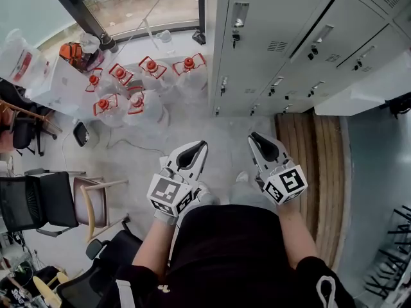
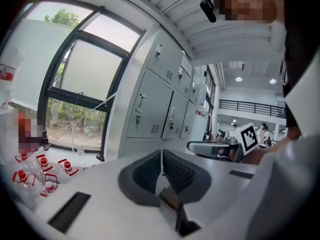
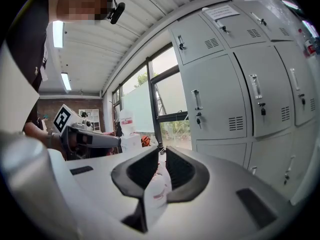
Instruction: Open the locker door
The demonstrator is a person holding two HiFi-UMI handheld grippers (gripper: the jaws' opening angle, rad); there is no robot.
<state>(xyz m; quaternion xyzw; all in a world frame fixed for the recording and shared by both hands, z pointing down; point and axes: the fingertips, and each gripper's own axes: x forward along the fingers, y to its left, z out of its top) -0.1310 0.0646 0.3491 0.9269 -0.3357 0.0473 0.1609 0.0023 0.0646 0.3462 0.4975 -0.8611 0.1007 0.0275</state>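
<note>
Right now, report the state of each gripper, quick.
Left gripper: jaws shut, nothing between them.
Right gripper: jaws shut, nothing between them.

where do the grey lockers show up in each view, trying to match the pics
Head view: the lockers fill the top right, seen from above.
Left gripper view: the lockers stand at the centre, running off to the right.
Right gripper view: the lockers fill the right half.
Shared landmark: the dark-framed window sits just left of the lockers in all three.
</note>
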